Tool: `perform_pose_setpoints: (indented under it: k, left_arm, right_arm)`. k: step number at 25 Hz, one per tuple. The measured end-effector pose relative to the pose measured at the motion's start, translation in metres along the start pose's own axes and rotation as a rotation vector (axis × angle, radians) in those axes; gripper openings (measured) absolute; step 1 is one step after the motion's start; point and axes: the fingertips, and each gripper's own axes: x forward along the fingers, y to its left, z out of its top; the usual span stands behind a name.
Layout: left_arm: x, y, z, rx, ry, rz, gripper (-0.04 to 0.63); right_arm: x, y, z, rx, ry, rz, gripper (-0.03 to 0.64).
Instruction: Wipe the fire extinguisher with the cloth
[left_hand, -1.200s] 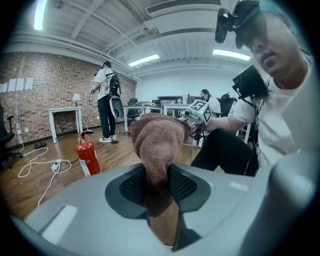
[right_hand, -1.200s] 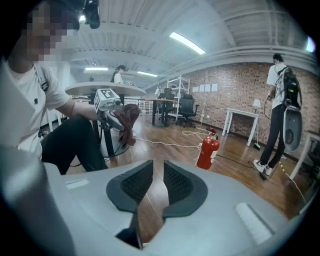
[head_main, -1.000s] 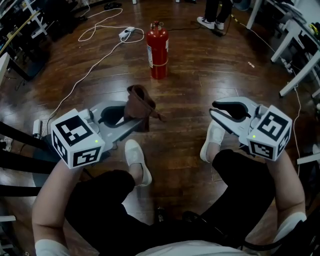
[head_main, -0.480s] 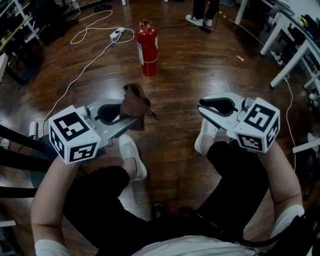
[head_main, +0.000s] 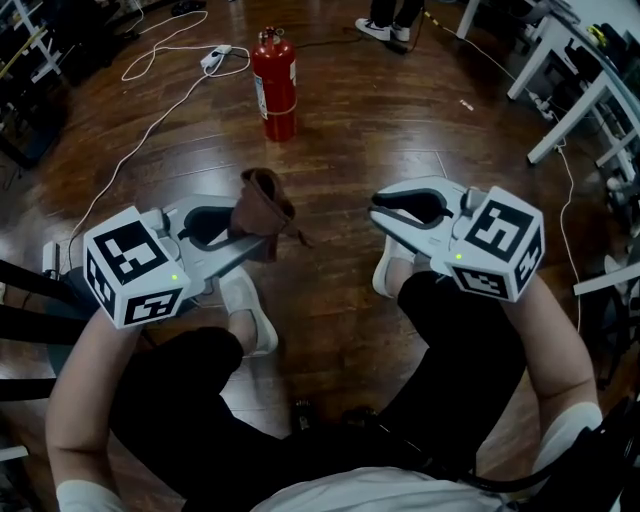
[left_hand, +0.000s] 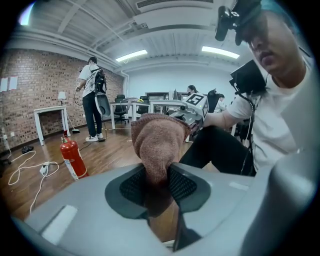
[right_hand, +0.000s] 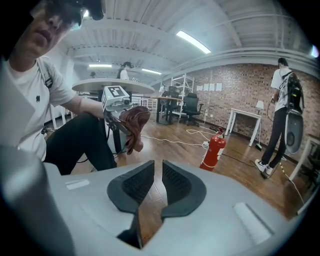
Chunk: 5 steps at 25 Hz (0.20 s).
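Note:
A red fire extinguisher (head_main: 275, 85) stands upright on the wooden floor, well ahead of both grippers and apart from them. My left gripper (head_main: 265, 228) is shut on a brown cloth (head_main: 258, 208), which bunches up above its jaws. In the left gripper view the cloth (left_hand: 157, 145) is pinched between the black pads, with the extinguisher (left_hand: 73, 157) far off at the left. My right gripper (head_main: 382, 207) is held level at the right with its jaws together and nothing between them. The right gripper view shows the extinguisher (right_hand: 213, 149) at a distance and the cloth (right_hand: 131, 120) at the left.
A white cable and power strip (head_main: 212, 58) lie on the floor left of the extinguisher. White table legs (head_main: 545, 110) stand at the right. Another person's shoes (head_main: 385, 30) are at the top edge. My own white shoes (head_main: 245, 310) rest below the grippers.
The extinguisher has slid up and to the left in the head view as the camera shifted. Both grippers keep their pose, and the left one still holds the cloth.

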Motion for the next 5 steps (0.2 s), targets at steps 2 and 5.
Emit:
perform_pose_setpoints:
  k: [2,5]
  left_arm:
    - [-0.0007,0.0009,0.0012,-0.003,0.000,0.002,0.097]
    - [-0.0017,0.0014,0.0014,-0.010,0.001,0.003,0.097]
  right_arm:
    - [-0.0007,-0.0008,0.0005,0.004,-0.003,-0.002,0.054]
    - [-0.0010,-0.0006,0.0011,0.005,-0.005,-0.001,0.054]
